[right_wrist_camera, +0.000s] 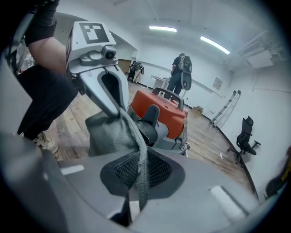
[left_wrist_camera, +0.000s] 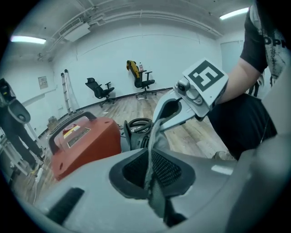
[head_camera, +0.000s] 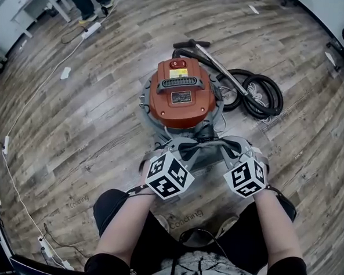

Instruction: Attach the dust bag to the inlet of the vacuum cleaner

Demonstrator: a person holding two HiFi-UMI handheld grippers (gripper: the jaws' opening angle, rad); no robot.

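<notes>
The left gripper and right gripper are each pinching the bag by its edge; it seems soft and light.

Red vacuum cleaner, grey dust bag

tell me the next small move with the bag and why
Probably ease both tools forward toward the black inlet: left tool and right tool each pinch the dust bag, held spread just short of the orange vacuum.
</notes>
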